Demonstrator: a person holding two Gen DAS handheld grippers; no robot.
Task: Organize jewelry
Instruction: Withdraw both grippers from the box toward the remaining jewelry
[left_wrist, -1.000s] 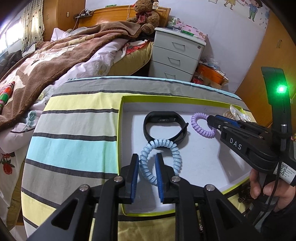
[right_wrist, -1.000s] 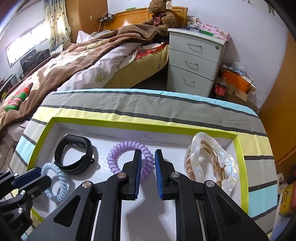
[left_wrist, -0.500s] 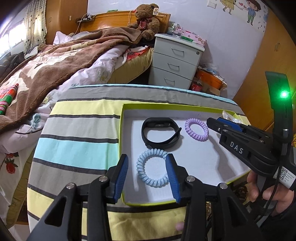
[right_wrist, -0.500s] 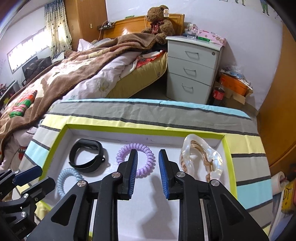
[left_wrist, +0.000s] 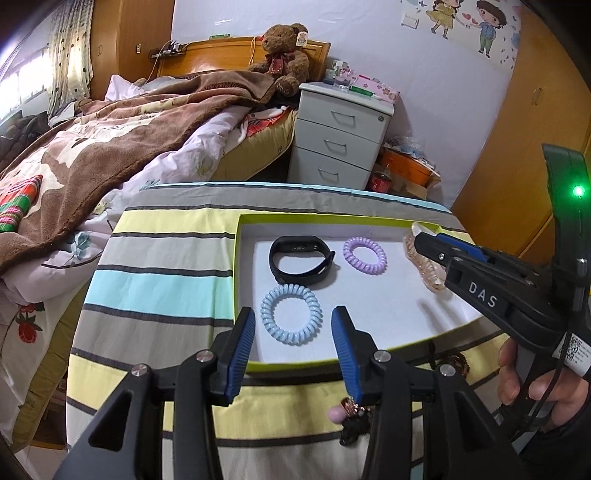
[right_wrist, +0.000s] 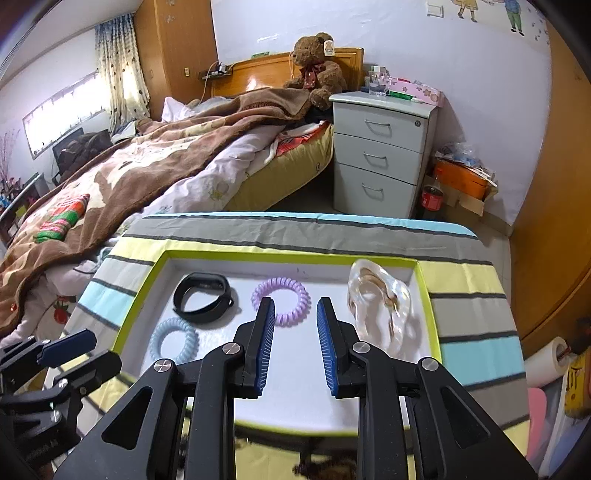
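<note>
A white tray with a lime-green rim (left_wrist: 255, 218) (right_wrist: 229, 254) lies on the striped tablecloth. In it lie a light-blue coil band (left_wrist: 291, 314) (right_wrist: 173, 341), a black wristband (left_wrist: 301, 258) (right_wrist: 203, 297), a purple coil band (left_wrist: 364, 255) (right_wrist: 280, 301) and a clear hair claw (left_wrist: 424, 264) (right_wrist: 380, 299). My left gripper (left_wrist: 293, 343) is open and empty, above the tray's near edge just behind the blue band. My right gripper (right_wrist: 293, 336) is open and empty, above the tray between the purple band and the claw; it also shows in the left wrist view (left_wrist: 480, 273).
More small jewelry (left_wrist: 351, 413) lies on the cloth in front of the tray, partly hidden by my left fingers. A bed with a brown blanket (left_wrist: 110, 147) is to the left. A white drawer unit (left_wrist: 340, 136) stands beyond the table.
My left gripper let go of the light-blue coil band in the tray, opened and pulled back and up. My right gripper opened and also drew back from the purple band.
</note>
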